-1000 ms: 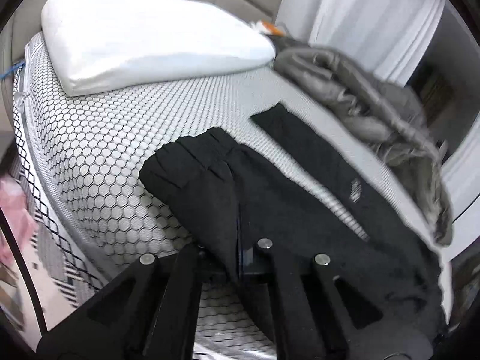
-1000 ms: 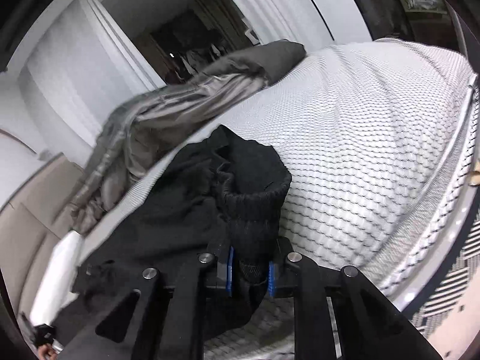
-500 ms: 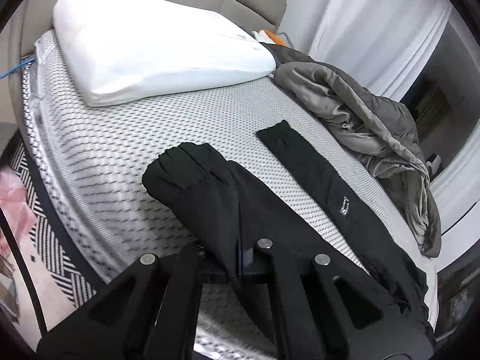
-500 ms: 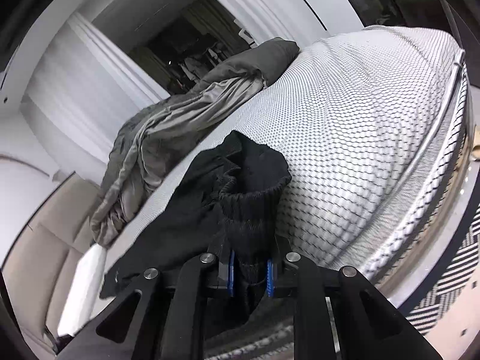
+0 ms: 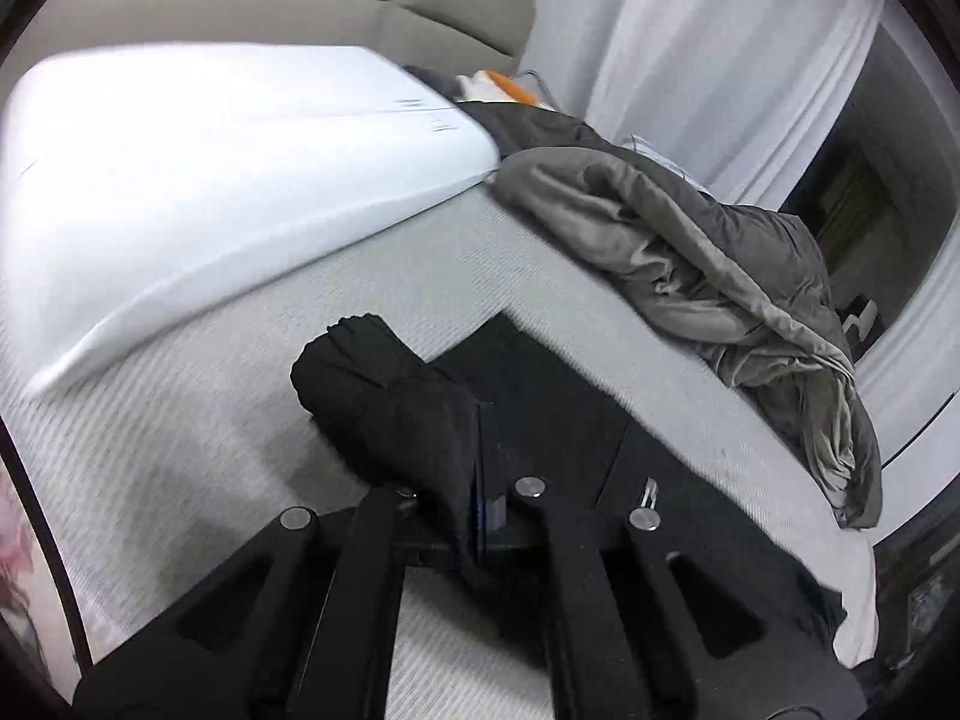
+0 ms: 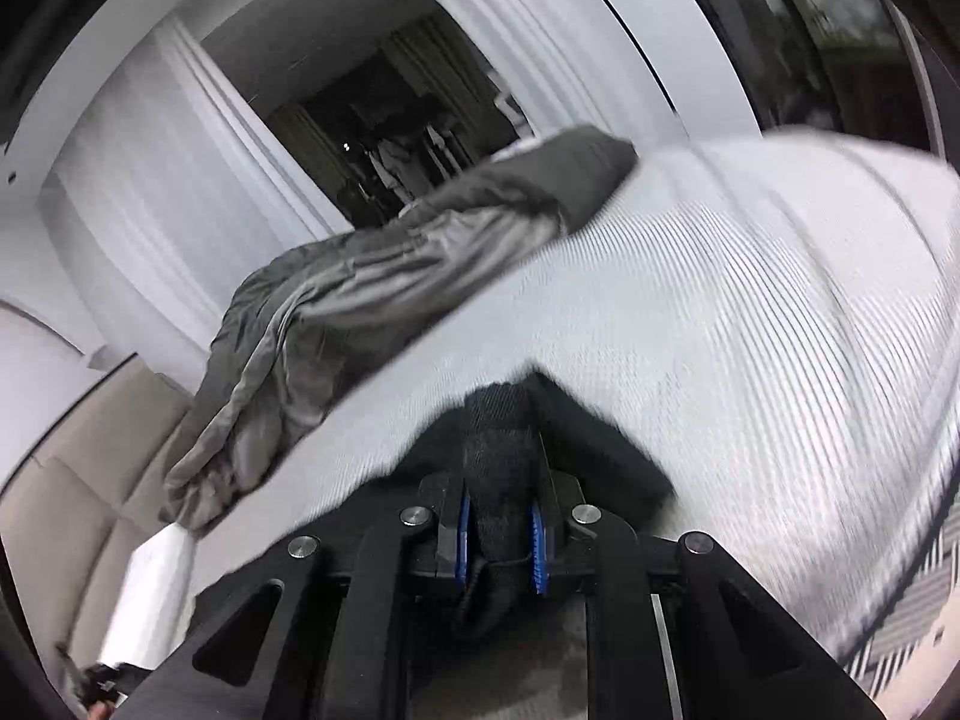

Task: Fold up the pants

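The black pants (image 5: pixel 540 420) lie across the grey mesh mattress (image 5: pixel 210 420). My left gripper (image 5: pixel 480 510) is shut on a bunched leg end of the pants, held just above the mattress; the other leg stretches away to the right under it. My right gripper (image 6: pixel 498 540) is shut on the ribbed black waistband (image 6: pixel 498 438) of the pants, which stands up between the blue pads. Both views are blurred by motion.
A white pillow (image 5: pixel 210 180) lies at the head of the bed. A crumpled grey duvet (image 5: pixel 720 300) runs along the far side, also in the right wrist view (image 6: pixel 372 300). White curtains (image 5: pixel 720 60) hang behind. The mattress edge (image 6: pixel 900 540) drops to a patterned floor.
Both grippers have moved forward and lower over the mattress with the pants in them. The held leg now lies over the other leg. Pillow and duvet look closer.
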### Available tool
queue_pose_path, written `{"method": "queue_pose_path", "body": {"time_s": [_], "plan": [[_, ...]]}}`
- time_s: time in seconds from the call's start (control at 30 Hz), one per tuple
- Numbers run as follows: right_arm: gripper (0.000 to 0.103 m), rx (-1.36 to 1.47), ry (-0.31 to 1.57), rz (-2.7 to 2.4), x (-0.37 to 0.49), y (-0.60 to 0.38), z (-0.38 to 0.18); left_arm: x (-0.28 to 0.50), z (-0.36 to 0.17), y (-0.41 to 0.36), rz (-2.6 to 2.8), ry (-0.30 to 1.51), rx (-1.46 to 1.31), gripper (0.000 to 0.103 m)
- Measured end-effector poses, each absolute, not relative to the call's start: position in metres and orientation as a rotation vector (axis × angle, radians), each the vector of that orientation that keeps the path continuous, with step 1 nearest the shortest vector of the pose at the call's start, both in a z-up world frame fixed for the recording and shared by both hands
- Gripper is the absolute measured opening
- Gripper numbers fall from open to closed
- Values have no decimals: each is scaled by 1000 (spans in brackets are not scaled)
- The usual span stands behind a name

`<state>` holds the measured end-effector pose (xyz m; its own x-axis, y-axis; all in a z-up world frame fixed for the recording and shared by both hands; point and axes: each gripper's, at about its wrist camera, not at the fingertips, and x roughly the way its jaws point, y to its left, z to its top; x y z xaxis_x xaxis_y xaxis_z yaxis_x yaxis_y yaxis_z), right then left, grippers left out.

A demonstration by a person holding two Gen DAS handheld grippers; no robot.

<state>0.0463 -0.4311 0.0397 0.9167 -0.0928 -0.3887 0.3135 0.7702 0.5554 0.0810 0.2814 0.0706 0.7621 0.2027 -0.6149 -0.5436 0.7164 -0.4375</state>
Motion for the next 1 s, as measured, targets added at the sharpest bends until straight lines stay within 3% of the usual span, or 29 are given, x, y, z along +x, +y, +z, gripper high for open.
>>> {"method": "queue_pose_path", "body": {"time_s": [0.13, 0.2, 0.23, 0.27, 0.3, 0.4, 0.43, 0.47, 0.53, 0.63, 0.73, 0.8, 0.83, 0.93, 1.0], "plan": [[14, 633, 362, -277, 132, -441, 63, 207, 81, 293, 454, 641, -605, 1], [15, 565, 374, -349, 184, -441, 68, 258, 72, 298, 436, 664, -604, 11], [25, 523, 400, -376, 204, -441, 66, 281, 63, 300, 447, 715, -585, 29], [39, 508, 447, -391, 226, -441, 62, 304, 49, 304, 462, 805, -580, 40], [42, 525, 491, -411, 239, -444, 56, 316, 38, 309, 458, 857, -601, 47], [47, 529, 472, -431, 221, -440, 49, 311, 33, 315, 479, 844, -611, 54], [54, 517, 460, -422, 210, -434, 47, 303, 37, 316, 481, 826, -606, 56], [63, 514, 453, -411, 203, -430, 46, 294, 40, 316, 477, 809, -603, 56], [67, 520, 439, -375, 180, -420, 42, 269, 47, 315, 468, 762, -622, 58], [80, 553, 438, -324, 151, -408, 33, 234, 44, 307, 425, 740, -664, 58], [81, 620, 443, -249, 123, -397, 27, 203, 24, 298, 380, 739, -730, 57], [82, 650, 433, -212, 107, -389, 20, 201, 4, 293, 333, 781, -769, 49], [83, 654, 432, -193, 102, -386, 18, 209, -5, 293, 315, 804, -787, 43], [83, 637, 435, -182, 95, -378, 9, 233, -24, 290, 292, 829, -822, 43], [83, 643, 443, -189, 93, -380, 1, 249, -33, 290, 312, 839, -819, 36]]}}
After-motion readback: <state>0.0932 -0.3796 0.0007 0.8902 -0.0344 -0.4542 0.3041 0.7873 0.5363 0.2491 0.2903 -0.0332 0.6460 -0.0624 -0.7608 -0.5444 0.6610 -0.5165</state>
